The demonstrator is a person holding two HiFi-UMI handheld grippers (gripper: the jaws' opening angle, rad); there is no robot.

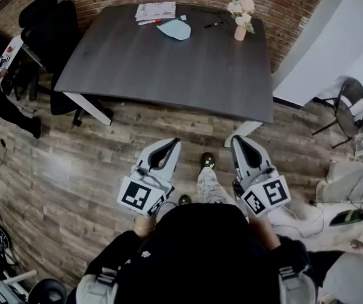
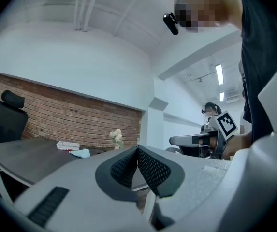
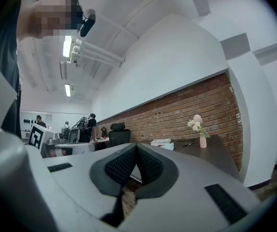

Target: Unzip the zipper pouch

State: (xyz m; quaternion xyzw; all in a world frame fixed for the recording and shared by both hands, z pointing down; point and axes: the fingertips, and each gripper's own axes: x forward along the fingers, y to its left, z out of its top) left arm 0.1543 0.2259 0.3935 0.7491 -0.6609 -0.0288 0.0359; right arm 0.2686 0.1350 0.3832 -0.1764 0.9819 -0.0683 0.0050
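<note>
A light blue zipper pouch (image 1: 174,29) lies flat near the far edge of the dark table (image 1: 168,68); it shows small in the left gripper view (image 2: 81,153) and the right gripper view (image 3: 167,147). Both grippers hang over the wooden floor, well short of the table's near edge. My left gripper (image 1: 172,143) is shut with nothing between its jaws (image 2: 138,150). My right gripper (image 1: 237,140) is also shut and empty (image 3: 136,147). Both point level toward the table.
On the table's far side lie a stack of papers (image 1: 156,10), a red pen (image 1: 149,22), a black pen (image 1: 214,25) and a small vase of flowers (image 1: 241,18). A black office chair (image 1: 48,30) stands at the table's left. Another chair (image 1: 348,103) stands at the right.
</note>
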